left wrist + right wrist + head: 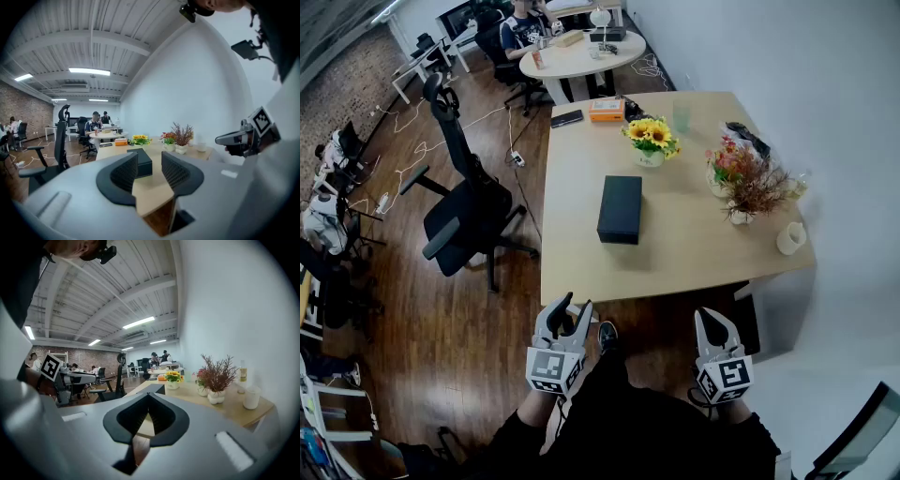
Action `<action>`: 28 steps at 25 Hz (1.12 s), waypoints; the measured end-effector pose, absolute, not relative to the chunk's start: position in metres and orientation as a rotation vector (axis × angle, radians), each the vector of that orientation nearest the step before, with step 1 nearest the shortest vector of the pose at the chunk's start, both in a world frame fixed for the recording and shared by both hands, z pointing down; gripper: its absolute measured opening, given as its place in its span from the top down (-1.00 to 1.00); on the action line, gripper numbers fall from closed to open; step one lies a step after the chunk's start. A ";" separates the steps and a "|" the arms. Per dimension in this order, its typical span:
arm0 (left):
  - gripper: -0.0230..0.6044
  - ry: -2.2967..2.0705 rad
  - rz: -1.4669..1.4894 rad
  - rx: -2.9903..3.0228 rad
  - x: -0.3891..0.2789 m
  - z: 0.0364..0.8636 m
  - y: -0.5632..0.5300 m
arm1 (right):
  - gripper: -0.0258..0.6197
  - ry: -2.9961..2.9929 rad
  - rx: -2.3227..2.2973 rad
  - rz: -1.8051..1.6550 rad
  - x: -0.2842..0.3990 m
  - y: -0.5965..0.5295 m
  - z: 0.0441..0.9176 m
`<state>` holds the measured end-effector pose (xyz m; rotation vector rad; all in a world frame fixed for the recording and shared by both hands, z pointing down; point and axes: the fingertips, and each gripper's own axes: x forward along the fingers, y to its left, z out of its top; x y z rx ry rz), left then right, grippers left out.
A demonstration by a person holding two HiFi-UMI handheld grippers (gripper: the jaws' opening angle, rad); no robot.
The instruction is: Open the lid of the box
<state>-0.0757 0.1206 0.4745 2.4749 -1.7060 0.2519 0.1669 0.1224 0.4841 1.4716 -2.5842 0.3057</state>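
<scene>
- Both empty: left tool [570,315] part spread, right tool [715,323] pressed together, short of the worktop [675,262] edge.
- At 12 o'clock, mid-worktop, the box [620,211] lies shut.
- Seam unclear from here; likely pin the box with one tool and lift the lid [622,195] straight.
</scene>
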 end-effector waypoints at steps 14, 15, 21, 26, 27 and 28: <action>-0.21 -1.130 0.827 2.774 -0.115 0.619 -0.085 | 0.90 -2.406 1.473 0.489 0.065 -0.053 0.506; -0.22 -1.110 0.843 2.773 -0.113 0.626 -0.090 | 0.87 -2.406 1.409 0.489 0.055 -0.058 0.517; -0.23 -1.082 0.951 2.760 -0.104 0.645 -0.108 | 0.09 -2.319 1.023 0.371 0.005 -0.089 0.607; -0.23 -1.029 1.017 2.650 -0.096 0.659 -0.111 | -0.04 -2.254 0.826 0.298 -0.016 -0.119 0.658; -0.23 -1.031 1.022 2.629 -0.094 0.661 -0.114 | -0.04 -2.262 0.812 0.302 -0.018 -0.125 0.659; -0.23 -1.039 1.024 2.613 -0.092 0.662 -0.116 | -0.04 -2.274 0.796 0.303 -0.019 -0.129 0.660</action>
